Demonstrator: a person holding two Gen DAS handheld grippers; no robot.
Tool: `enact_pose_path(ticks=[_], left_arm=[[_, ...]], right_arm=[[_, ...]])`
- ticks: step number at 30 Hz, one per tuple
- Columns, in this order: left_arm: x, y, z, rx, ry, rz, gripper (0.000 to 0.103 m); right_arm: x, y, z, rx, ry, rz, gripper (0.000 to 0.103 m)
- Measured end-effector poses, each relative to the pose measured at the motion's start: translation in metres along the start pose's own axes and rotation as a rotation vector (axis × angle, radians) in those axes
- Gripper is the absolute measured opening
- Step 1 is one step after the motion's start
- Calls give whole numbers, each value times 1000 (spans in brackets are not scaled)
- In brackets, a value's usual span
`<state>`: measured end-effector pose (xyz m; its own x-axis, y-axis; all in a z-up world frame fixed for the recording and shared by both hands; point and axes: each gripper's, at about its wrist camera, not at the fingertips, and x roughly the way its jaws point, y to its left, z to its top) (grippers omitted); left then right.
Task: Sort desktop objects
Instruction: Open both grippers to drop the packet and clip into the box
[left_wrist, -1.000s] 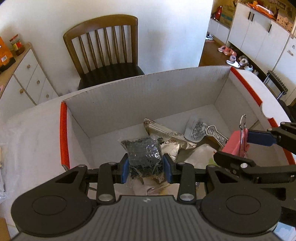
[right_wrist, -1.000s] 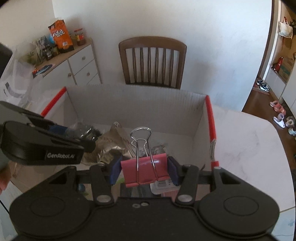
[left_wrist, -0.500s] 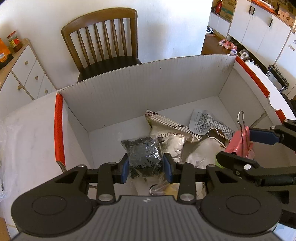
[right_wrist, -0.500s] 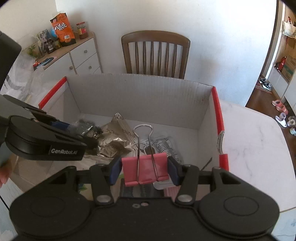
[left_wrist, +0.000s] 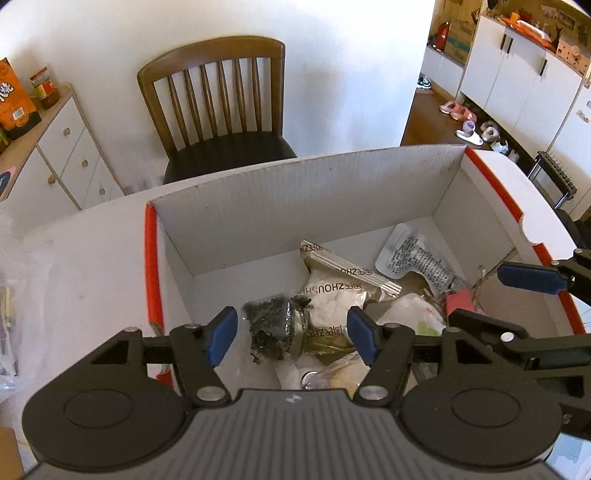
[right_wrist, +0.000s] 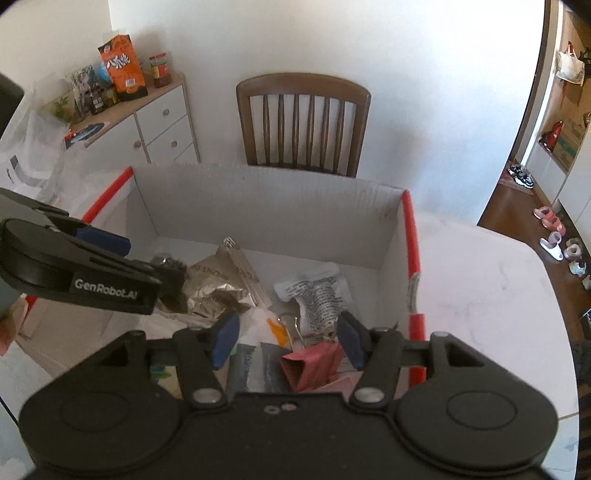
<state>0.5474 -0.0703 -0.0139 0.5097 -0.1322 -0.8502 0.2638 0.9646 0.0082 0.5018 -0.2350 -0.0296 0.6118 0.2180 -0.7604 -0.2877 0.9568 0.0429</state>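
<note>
Nearest to us, both pairs of jaws are opening over the cardboard box (left_wrist: 258, 221). On the left gripper (left_wrist: 291, 334) the blue pads, which pinched the dark packet (left_wrist: 275, 325) a second ago, now stand well clear of it on either side, and the packet lies loose on the heap inside the box (a clean drop, by the look of it). In the right wrist view the right gripper (right_wrist: 286, 339) has let go too: the pink binder clip (right_wrist: 314, 363), gripped upright between the pads a moment back, has tipped over and lies low in the box between the parting jaws, nothing pressing on it.

A little further in we see the silver foil pouch (left_wrist: 343, 291) and the printed blister pack (left_wrist: 417, 258), both lying on the box floor. Beyond the box sits the white worktop (right_wrist: 480, 280), and past that the wooden chair (left_wrist: 218, 107) against the wall.

So we'd say two items are sorted at once, and both hands are free to lift out and fetch the next things.
</note>
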Motion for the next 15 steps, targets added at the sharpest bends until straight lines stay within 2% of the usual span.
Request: enact_pose_path(ticks=[15], left_arm=[[-60,-5,-21,-4,-80,-31,65]], right_arm=[[-57,6,-9,-19,-62,40,60]])
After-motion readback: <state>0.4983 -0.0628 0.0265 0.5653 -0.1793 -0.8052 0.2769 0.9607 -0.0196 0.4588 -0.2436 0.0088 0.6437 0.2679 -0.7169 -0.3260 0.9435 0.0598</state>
